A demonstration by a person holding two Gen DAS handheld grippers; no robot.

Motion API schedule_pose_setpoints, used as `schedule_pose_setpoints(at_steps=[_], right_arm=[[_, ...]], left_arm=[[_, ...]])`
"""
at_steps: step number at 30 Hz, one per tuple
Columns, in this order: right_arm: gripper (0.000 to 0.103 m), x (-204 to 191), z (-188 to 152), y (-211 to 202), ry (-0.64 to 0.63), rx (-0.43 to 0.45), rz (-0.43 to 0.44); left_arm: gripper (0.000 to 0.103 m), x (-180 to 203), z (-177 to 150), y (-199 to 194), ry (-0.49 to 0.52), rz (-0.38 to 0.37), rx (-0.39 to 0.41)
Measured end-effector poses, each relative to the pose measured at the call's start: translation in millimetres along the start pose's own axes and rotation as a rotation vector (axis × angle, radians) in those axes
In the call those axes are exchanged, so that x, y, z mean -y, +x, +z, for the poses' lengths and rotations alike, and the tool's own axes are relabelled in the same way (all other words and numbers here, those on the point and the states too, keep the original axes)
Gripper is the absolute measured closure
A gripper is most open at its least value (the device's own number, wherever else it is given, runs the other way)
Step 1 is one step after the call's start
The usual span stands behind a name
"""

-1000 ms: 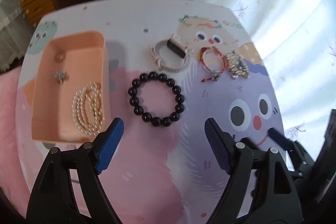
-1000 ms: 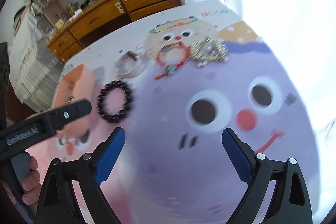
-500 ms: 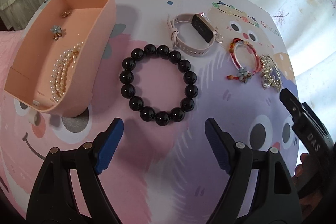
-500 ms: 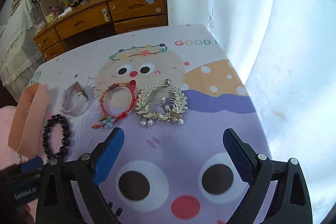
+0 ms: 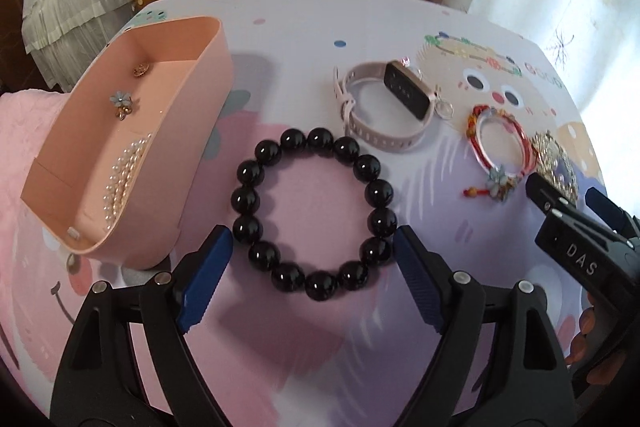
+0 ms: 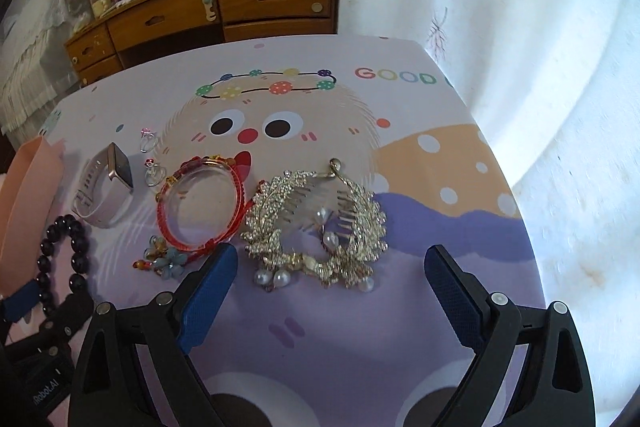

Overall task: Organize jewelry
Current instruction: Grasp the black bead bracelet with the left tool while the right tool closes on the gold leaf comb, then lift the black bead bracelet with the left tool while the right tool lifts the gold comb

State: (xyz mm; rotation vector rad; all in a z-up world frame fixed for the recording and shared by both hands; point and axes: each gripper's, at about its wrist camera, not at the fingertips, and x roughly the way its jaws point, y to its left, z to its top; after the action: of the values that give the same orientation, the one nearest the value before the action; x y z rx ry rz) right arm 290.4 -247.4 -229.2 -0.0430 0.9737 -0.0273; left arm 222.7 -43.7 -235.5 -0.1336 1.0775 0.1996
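Observation:
A black bead bracelet (image 5: pixel 320 139) lies on the cartoon tablecloth, framed by my left gripper (image 5: pixel 310 247). Its jaws are opening and the pads stand just outside the beads without pressing them. To the left stands a pink box (image 5: pixel 208 75) that holds a pearl strand (image 5: pixel 124 171) and a flower charm (image 5: pixel 120 101). My right gripper (image 6: pixel 330 259) is open, with a gold pearl hair comb (image 6: pixel 316 223) just ahead of its fingertips. Left of the comb lie a red bangle (image 6: pixel 200 203) and a pink-strapped watch (image 6: pixel 104 195).
Two small rings (image 6: pixel 154 175) lie between the watch and the bangle. A wooden drawer unit (image 6: pixel 256 7) stands beyond the table's far edge, a white curtain (image 6: pixel 540 67) hangs on the right, and pink bedding (image 5: pixel 16 155) lies left of the box.
The left gripper came down close over the black bracelet, which now sits between its fingers. The right gripper swung across the table and lowered to the hair comb.

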Motion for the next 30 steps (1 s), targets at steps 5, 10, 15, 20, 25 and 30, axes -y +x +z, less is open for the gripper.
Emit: schedule_pose_setpoints(at_steps=[5,10,15,20,25,30], right_arm=[[0.020,-0.3,6.5,3.4,-0.009,0.022,0.031],[0.026,-2.7,7.9,2.9,-0.023,0.027,0.028],[0.027,-3.5,8.9,3.0,-0.026,0.017,0.033],[0.027,0.8,8.0,-3.8,-0.021,0.013,0.040],[0.027,6.2,10.2,-14.5,0.007,0.019,0.043],[0.027,5.6,13.0,-22.9,0.022,0.023,0.054]], left_arm=[[0.022,-1.1,5.5,2.0,-0.008,0.003,0.032],[0.022,-3.4,10.2,4.6,-0.005,0.001,0.047],[0.022,-5.0,12.3,6.2,-0.002,0.001,0.054],[0.048,-5.6,12.3,1.8,0.021,-0.010,0.081],[0.076,-7.0,14.5,-0.4,0.039,-0.015,0.081],[0.077,-10.5,16.4,-0.6,0.046,-0.038,0.071]])
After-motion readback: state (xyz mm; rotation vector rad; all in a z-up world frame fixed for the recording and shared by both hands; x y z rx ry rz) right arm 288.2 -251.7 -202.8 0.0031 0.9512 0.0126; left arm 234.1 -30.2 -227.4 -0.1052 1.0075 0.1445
